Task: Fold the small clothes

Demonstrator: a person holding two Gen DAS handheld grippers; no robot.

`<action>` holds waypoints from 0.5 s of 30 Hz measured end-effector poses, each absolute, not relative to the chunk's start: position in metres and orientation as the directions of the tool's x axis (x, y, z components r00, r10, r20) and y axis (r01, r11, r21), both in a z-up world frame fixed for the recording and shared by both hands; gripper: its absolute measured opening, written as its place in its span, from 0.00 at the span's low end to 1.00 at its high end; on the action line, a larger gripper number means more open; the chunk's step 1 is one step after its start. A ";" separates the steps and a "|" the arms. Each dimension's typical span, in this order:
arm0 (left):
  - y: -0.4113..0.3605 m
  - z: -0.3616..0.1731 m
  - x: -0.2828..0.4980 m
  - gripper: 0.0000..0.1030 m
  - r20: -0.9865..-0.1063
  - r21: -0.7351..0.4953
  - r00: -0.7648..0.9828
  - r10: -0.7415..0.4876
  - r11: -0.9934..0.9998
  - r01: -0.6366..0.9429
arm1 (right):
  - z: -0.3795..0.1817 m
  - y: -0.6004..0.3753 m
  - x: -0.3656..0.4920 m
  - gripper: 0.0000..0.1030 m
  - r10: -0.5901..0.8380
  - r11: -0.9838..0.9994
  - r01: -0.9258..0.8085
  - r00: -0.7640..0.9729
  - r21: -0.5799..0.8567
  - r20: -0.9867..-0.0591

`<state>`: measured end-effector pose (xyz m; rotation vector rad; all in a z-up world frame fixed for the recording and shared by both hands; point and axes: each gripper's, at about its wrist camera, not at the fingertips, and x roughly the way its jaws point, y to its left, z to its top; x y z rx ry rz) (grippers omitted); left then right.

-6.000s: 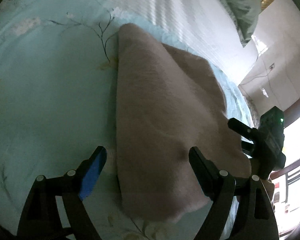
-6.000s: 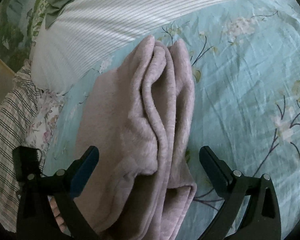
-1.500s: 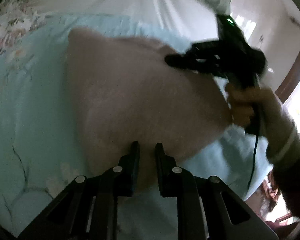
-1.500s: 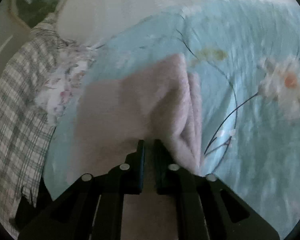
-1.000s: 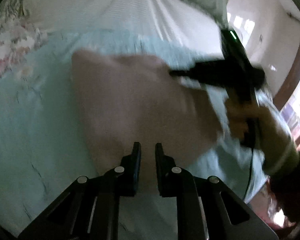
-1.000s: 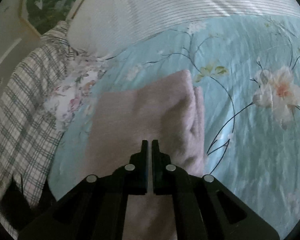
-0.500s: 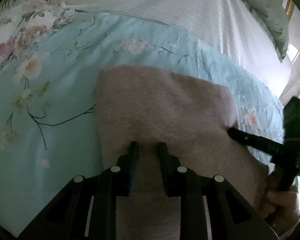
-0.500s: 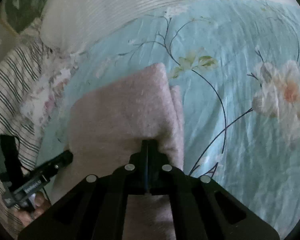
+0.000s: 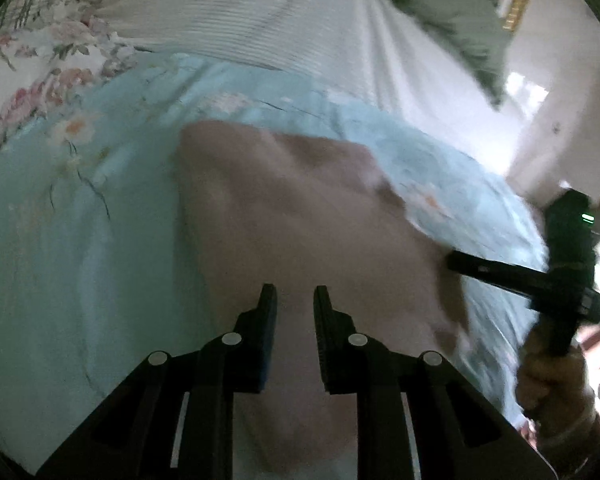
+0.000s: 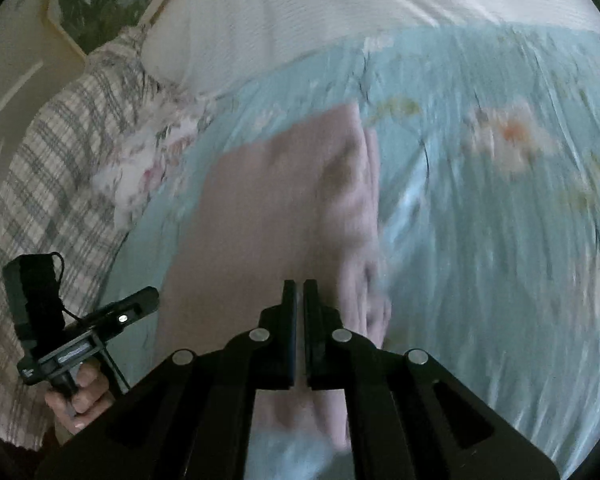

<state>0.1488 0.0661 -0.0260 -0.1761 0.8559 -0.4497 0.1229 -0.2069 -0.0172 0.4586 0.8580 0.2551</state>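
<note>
A pink fleece garment [image 9: 300, 216] lies folded on a light blue flowered bedsheet [image 9: 80, 240]; it also shows in the right wrist view [image 10: 268, 216]. My left gripper [image 9: 295, 300] is nearly shut, its jaws a narrow gap apart over the garment's near edge; the cloth fills the gap. My right gripper [image 10: 300, 292] is shut on the garment's near edge, by its thick folded side. The right gripper also shows in the left wrist view [image 9: 500, 272], at the garment's right edge. The left gripper also shows in the right wrist view [image 10: 112, 316]. Both views are motion-blurred.
A white striped pillow [image 9: 260, 20] and a green pillow [image 9: 440, 8] lie at the head of the bed. A plaid blanket [image 10: 52, 160] and floral cloth [image 10: 160, 144] lie at the garment's left. A white wall [image 9: 560, 100] stands at the right.
Six seconds ago both grippers were open over the garment. They closed on its near edge and have carried it across the sheet; the left jaws have now parted slightly.
</note>
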 end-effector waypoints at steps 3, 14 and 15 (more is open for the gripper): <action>0.060 -0.033 0.120 0.17 -0.694 -0.333 0.543 -0.472 0.880 0.340 | -0.037 -0.204 0.106 0.04 0.345 0.902 -0.004 0.607 0.431 -0.716; 0.042 -0.053 0.089 0.20 -0.751 -0.208 0.545 -0.373 0.917 0.340 | -0.032 -0.195 0.077 0.04 0.266 0.932 0.013 0.653 0.362 -0.709; 0.041 -0.048 0.084 0.24 -0.740 -0.210 0.551 -0.386 0.911 0.355 | -0.028 -0.191 0.074 0.04 0.278 0.932 -0.010 0.659 0.362 -0.699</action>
